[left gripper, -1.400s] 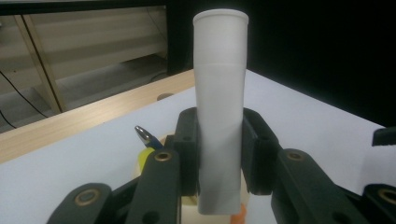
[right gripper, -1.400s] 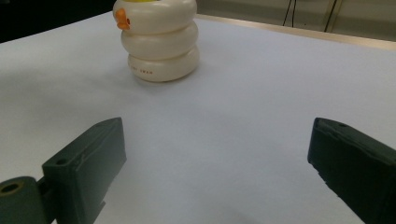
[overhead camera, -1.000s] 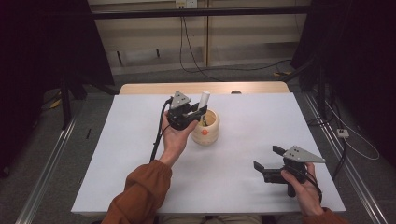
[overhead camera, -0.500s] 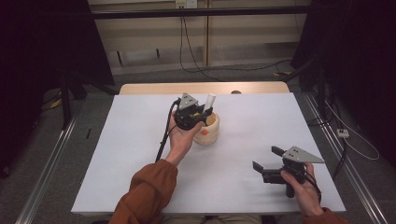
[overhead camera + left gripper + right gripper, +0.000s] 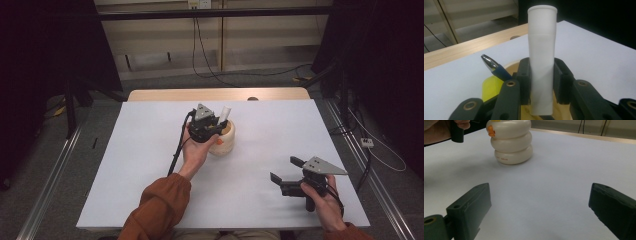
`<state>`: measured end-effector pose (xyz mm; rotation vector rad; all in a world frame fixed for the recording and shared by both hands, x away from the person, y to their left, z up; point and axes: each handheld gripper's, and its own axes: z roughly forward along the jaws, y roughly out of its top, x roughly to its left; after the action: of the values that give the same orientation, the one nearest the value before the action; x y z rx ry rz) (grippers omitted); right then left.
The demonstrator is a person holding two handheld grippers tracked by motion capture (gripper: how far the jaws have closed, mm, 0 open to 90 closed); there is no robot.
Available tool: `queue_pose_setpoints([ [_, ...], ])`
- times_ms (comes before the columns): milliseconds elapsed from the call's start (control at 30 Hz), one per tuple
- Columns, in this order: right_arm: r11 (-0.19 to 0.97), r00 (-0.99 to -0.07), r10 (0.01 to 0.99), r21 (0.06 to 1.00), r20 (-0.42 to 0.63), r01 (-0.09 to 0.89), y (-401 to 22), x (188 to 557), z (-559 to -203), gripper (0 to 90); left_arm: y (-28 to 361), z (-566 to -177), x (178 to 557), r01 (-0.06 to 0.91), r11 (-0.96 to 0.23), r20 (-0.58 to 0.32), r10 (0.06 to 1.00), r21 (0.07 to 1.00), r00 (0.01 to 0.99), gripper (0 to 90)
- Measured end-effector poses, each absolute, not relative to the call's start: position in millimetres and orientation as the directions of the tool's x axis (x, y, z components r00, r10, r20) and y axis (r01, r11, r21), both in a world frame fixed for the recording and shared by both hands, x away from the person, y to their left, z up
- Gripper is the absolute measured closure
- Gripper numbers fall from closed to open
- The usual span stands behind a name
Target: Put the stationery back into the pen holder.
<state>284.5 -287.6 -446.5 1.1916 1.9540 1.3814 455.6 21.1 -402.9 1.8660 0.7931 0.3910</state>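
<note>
White plastic tube (image 5: 541,60) clamped upright by the left gripper (image 5: 541,83) over the cream ringed holder (image 5: 223,137).
If tilted, its base may catch the rim, tipping the holder; the right gripper (image 5: 540,202) is held agape, well apart.

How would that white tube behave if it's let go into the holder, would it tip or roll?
The tube is tall and narrow, so it would probably lean on the holder rim rather than stand. Its smooth round body looks slippery, and might roll if laid flat. It seems light.

lab recording booth: white table (image 5: 150,165), black curtains (image 5: 45,60), loose floor cables (image 5: 235,70).
</note>
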Motion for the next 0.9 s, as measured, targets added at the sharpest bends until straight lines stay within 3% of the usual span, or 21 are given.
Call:
queue_pose_setpoints([
  [200,0.12,-0.523,0.846,0.919,0.103,0.375,-286.8,284.2,-446.0,4.4,24.8,-397.7,451.9,0.33,-0.226,-0.103,0.663,0.916,0.741,59.2],
  [367,0.117,-0.523,0.846,0.92,0.106,0.375,-286.7,284.3,-445.8,4.4,31.5,-386.1,447.2,0.323,-0.19,-0.121,0.664,0.927,0.738,41.5],
  [567,0.116,-0.52,0.848,0.92,0.105,0.374,-286.8,284.5,-446.1,4.4,44.2,-377.6,443.6,0.284,-0.266,-0.039,0.664,0.921,0.746,31.0],
  [900,0.12,-0.517,0.851,0.921,0.098,0.372,-287.3,285.1,-446.2,4.2,67.5,-373.4,437.3,0.326,-0.271,-0.071,0.661,0.906,0.747,10.6],
])
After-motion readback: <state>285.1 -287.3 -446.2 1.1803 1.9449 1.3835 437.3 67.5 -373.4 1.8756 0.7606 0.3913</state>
